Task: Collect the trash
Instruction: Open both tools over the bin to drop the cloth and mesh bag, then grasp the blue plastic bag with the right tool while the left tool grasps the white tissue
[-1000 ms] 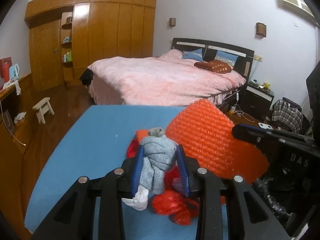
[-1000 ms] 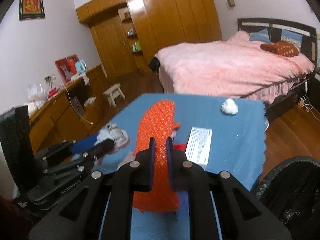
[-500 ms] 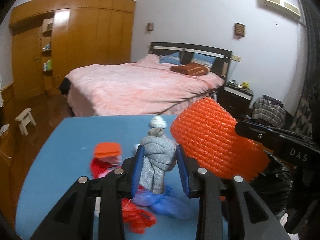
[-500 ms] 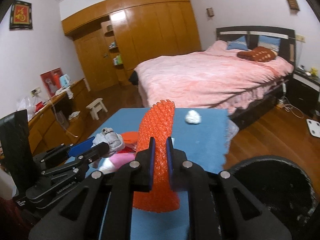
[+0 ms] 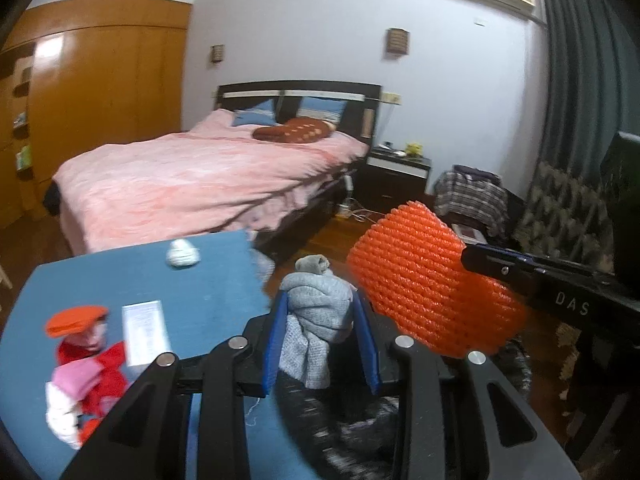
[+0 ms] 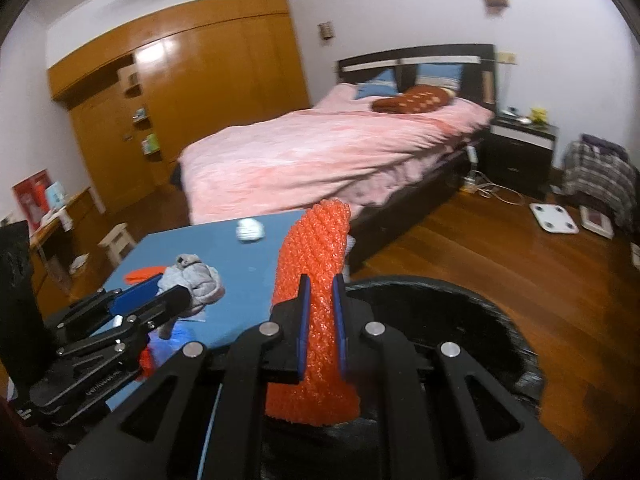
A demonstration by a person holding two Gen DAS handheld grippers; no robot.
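The left gripper [image 5: 320, 344] jaws clamp a grey sock [image 5: 318, 312]; the right gripper [image 6: 320, 328] jaws clamp orange foam [image 6: 316, 280], both over the black bin [image 6: 460, 320]. Neither is dropped yet. A white wad [image 5: 182, 253], a card [image 5: 145, 330] and red scraps [image 5: 86, 376] remain on the desk [image 5: 212, 280].

Low table w/ blue cloth top [image 5: 216, 280]. On it: white crumpled paper wad [image 5: 183, 253] near far edge; white rectangular printed card [image 5: 145, 332] lying flat, mid-left; just beside card, heap of red, pink & white scraps w/ flat orange piece on top [image 5: 82, 364] at near-left corner.
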